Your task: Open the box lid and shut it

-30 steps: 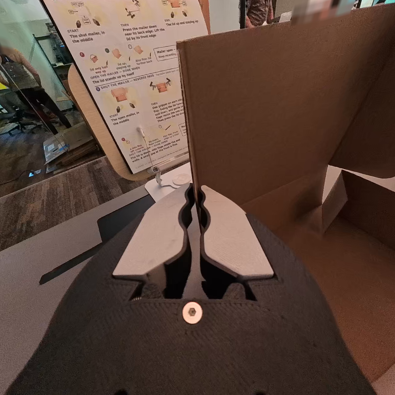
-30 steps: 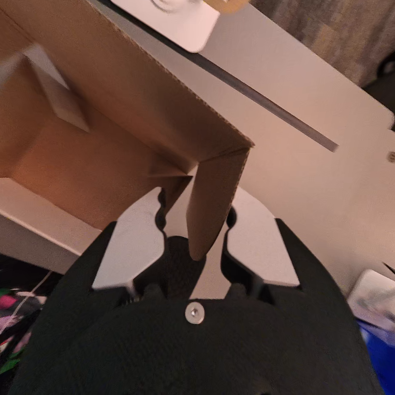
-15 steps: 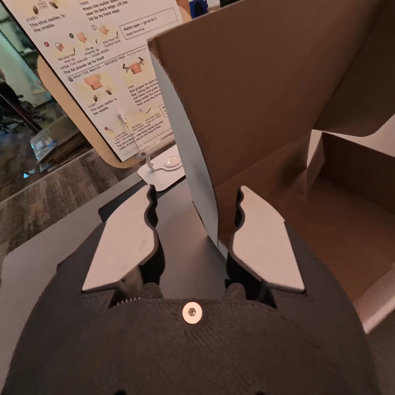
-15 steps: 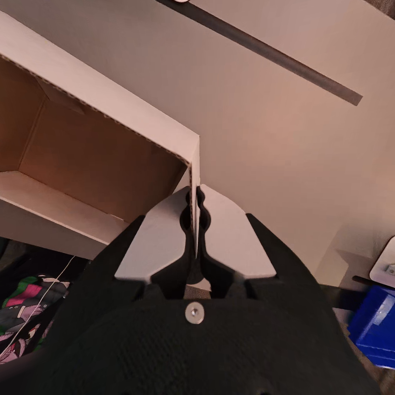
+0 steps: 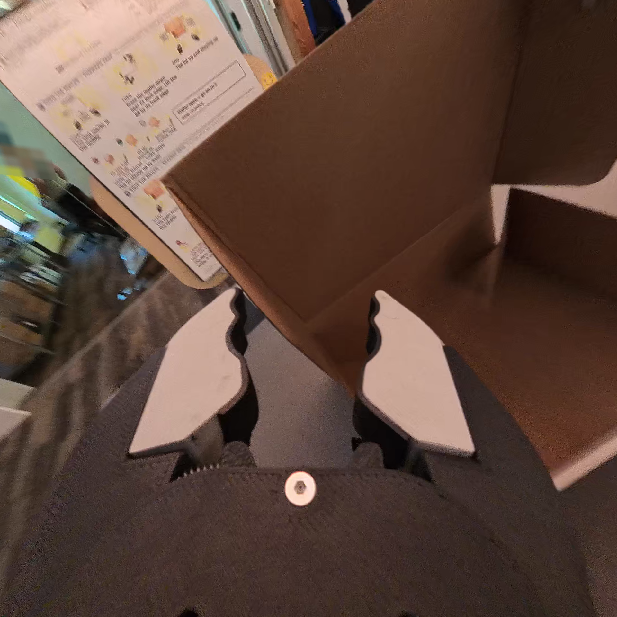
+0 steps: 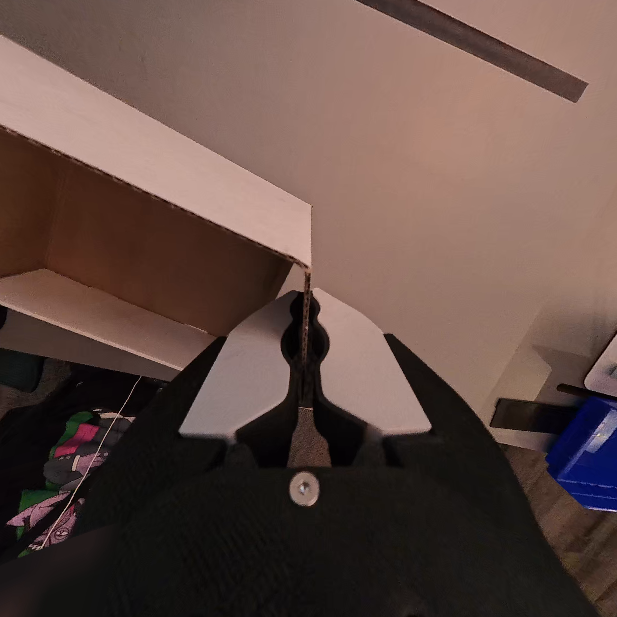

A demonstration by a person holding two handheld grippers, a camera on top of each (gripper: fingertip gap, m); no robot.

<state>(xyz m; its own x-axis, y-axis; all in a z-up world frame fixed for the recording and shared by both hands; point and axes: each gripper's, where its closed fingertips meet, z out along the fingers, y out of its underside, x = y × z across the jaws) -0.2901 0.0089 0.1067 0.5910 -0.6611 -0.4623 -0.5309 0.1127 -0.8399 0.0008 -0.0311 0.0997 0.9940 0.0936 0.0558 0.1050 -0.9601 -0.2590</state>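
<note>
The cardboard box lid (image 5: 350,167) stands raised and leans forward over the open box base (image 5: 534,317). My left gripper (image 5: 305,300) is open, and the lid's left side flap (image 5: 327,354) runs between its fingers without being clamped. In the right wrist view the lid (image 6: 167,173) shows its white outside and brown inside. My right gripper (image 6: 307,293) is shut on the thin edge of the lid's right side flap (image 6: 306,320).
An instruction board (image 5: 133,100) stands behind the box on the left. The box sits on a pale table (image 6: 434,200) with a dark strip (image 6: 467,43). A blue bin (image 6: 587,457) is at the right and coloured cloth (image 6: 66,467) at the lower left.
My left gripper let go of the left side flap and now stands open around it. My right gripper closed on the right side flap. The lid has tilted forward.
</note>
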